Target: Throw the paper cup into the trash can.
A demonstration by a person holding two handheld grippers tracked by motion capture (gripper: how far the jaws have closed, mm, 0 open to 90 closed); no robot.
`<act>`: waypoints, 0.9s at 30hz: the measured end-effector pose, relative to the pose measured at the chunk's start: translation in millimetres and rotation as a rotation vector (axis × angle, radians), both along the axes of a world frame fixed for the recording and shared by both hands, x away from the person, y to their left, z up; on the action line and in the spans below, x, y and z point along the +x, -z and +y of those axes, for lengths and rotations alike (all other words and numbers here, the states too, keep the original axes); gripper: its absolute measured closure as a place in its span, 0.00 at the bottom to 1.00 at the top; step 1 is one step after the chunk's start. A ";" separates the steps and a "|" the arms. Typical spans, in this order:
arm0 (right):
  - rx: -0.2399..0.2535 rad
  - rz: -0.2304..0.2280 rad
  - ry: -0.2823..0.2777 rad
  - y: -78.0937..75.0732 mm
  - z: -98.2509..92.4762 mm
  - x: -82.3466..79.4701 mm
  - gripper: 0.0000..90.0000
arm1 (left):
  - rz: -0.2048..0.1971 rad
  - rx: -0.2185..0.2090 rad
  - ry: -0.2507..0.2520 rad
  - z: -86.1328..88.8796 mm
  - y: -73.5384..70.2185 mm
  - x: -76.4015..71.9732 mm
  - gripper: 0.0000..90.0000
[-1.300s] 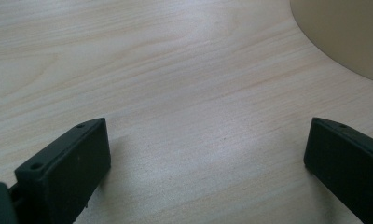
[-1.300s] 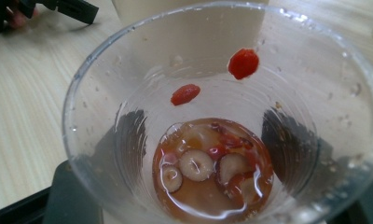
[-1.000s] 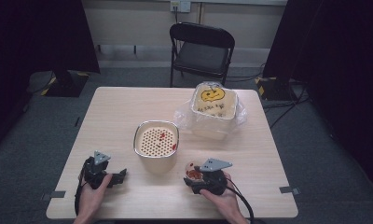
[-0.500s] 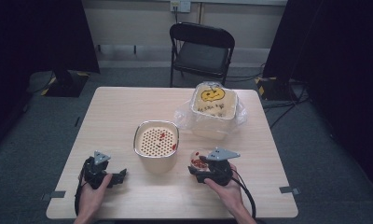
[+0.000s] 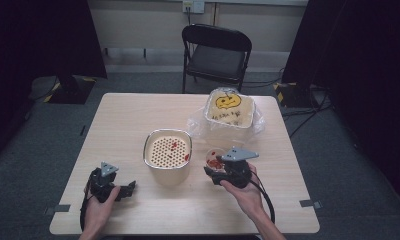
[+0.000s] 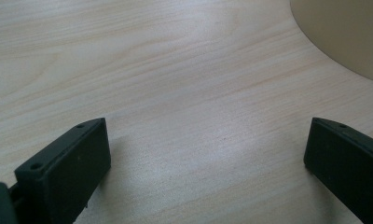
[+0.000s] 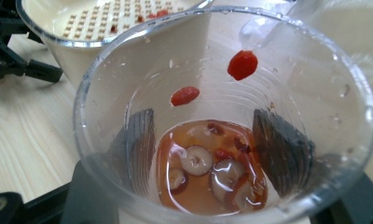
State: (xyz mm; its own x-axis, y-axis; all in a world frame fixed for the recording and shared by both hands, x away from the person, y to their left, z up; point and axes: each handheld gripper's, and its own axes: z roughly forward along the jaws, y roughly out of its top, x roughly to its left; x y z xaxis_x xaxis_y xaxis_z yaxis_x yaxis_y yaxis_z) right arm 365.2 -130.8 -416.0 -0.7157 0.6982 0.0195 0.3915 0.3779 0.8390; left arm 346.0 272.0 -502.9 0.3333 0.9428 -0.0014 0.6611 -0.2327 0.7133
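My right gripper [image 5: 215,170] is shut on a clear plastic cup [image 5: 214,157], held upright above the table just right of the cream strainer bowl [image 5: 168,150]. Its jaws have just been closing on the cup. In the right gripper view the cup [image 7: 222,116] holds a little amber liquid with red berries and pale slices, and both black pads [image 7: 280,149] press its walls. Red bits lie on the bowl's perforated insert [image 7: 100,18]. My left gripper [image 5: 129,189] rests open on the table's front left, its jaws wide apart over bare wood [image 6: 205,144].
A lidded tub with a pumpkin face [image 5: 229,106] sits on a clear plastic bag at the table's far right. A black folding chair [image 5: 215,55] stands behind the table. The bowl's side [image 6: 352,37] shows at the top right of the left gripper view.
The right gripper has risen and drifted away from the front edge, lifting the cup with it. The left gripper has stayed where it was.
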 end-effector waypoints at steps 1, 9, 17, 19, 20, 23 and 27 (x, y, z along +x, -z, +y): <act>-0.005 -0.008 0.001 -4.8 1.2 2.3 0.45 | 0.001 0.001 0.002 0.1 0.0 0.1 0.00; -0.022 -0.037 -0.002 -23.5 7.2 11.9 0.45 | 0.000 0.003 0.001 0.2 -0.1 0.0 0.00; -0.065 -0.085 -0.017 -42.6 18.2 20.0 0.46 | 0.000 -0.002 -0.001 -0.1 0.1 0.0 0.00; -0.067 -0.089 -0.019 -44.9 19.2 21.1 0.46 | 0.001 -0.003 0.000 -0.1 0.1 0.0 0.00; -0.070 -0.096 -0.016 -47.1 20.3 22.2 0.46 | 0.000 0.004 0.001 0.2 -0.1 0.0 0.00; -0.083 -0.112 -0.019 -54.3 25.7 26.0 0.46 | 0.000 -0.002 -0.001 -0.1 0.1 0.0 0.00; -0.105 -0.130 -0.020 -58.3 33.3 28.0 0.47 | 0.000 -0.001 -0.001 -0.1 0.1 0.0 0.00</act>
State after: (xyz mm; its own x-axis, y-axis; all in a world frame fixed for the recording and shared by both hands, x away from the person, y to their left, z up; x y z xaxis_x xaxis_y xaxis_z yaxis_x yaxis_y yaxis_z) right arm 393.2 -97.5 -357.7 -0.7213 0.6768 -0.1469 0.2734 0.4732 0.8375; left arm 346.0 271.9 -502.9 0.3326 0.9431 -0.0027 0.6614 -0.2312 0.7135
